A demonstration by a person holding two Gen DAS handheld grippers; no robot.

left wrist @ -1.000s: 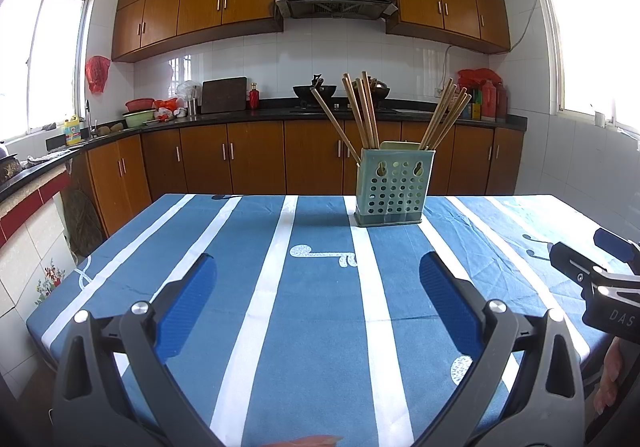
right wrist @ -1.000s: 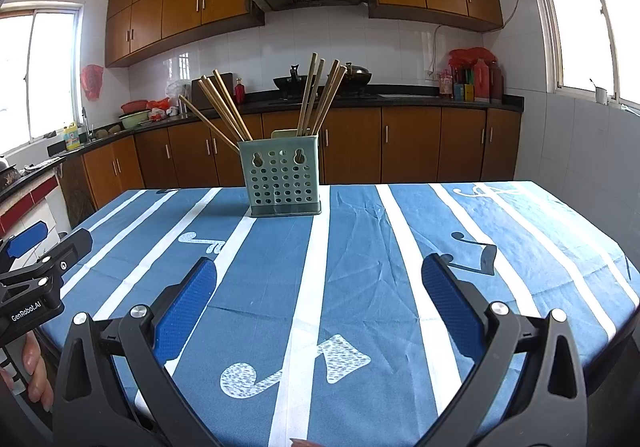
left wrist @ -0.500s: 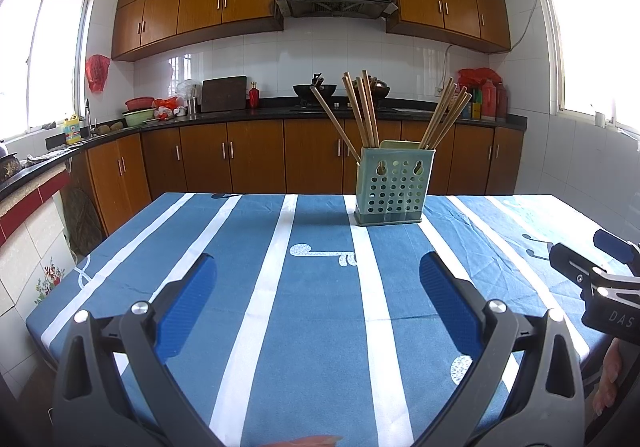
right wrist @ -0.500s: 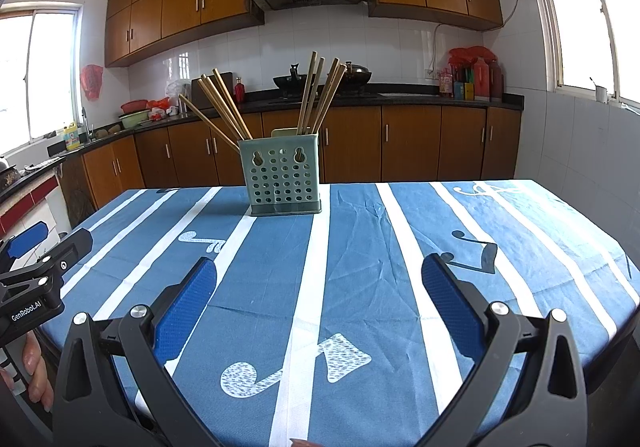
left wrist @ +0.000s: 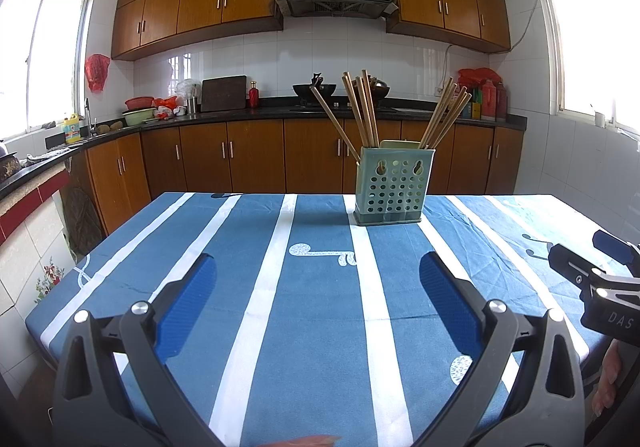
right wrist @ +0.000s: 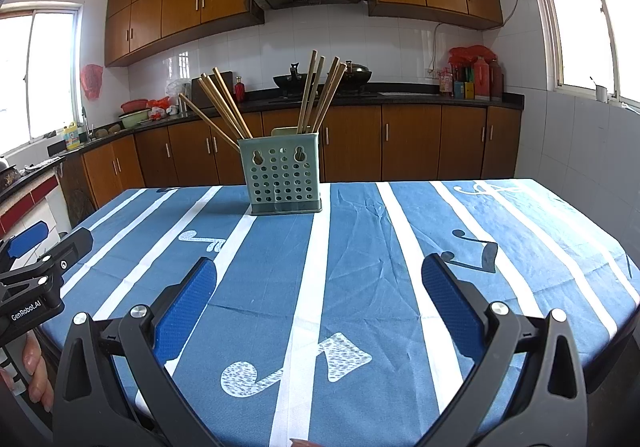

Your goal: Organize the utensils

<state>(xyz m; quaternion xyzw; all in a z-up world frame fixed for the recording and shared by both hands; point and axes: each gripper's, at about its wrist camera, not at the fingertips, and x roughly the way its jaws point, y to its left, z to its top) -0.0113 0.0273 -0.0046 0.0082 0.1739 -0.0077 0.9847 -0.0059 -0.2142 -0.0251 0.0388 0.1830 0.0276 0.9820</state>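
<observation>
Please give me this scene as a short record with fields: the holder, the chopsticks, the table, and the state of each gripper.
holder: green perforated utensil holder, upright on the table, far from both grippers
chopsticks: wooden chopsticks stand in the holder in two bunches, one leaning left, one leaning right
table: blue tablecloth with white stripes
left gripper: jaws open, holds nothing, above the near table edge
right gripper: jaws open, holds nothing, above the near table edge

Only the chopstick holder (far side) interrupts the tablecloth.
</observation>
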